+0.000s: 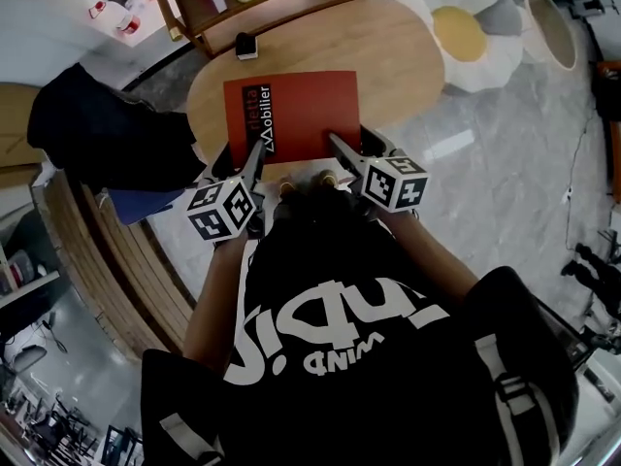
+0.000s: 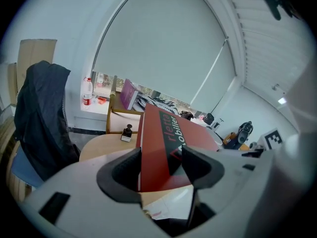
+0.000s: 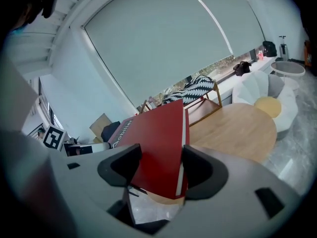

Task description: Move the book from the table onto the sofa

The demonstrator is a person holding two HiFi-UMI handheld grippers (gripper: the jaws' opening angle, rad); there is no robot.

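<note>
Over the near end of the oval wooden surface (image 1: 388, 47), the red book (image 1: 301, 110) is held by its two near corners. The left hand-held gripper (image 1: 255, 156) pinches the left corner and the right hand-held gripper (image 1: 337, 144) pinches the right. Both forearms (image 1: 215, 289) reach forward side by side, with the jaws angled inward.

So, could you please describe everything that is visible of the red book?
The red book is thin, with a matte red cover, white page edges and a dark strip with white lettering along its spine side. It is closed and lies over the near part of the wooden table. The left gripper and right gripper each clamp one near corner.
</note>
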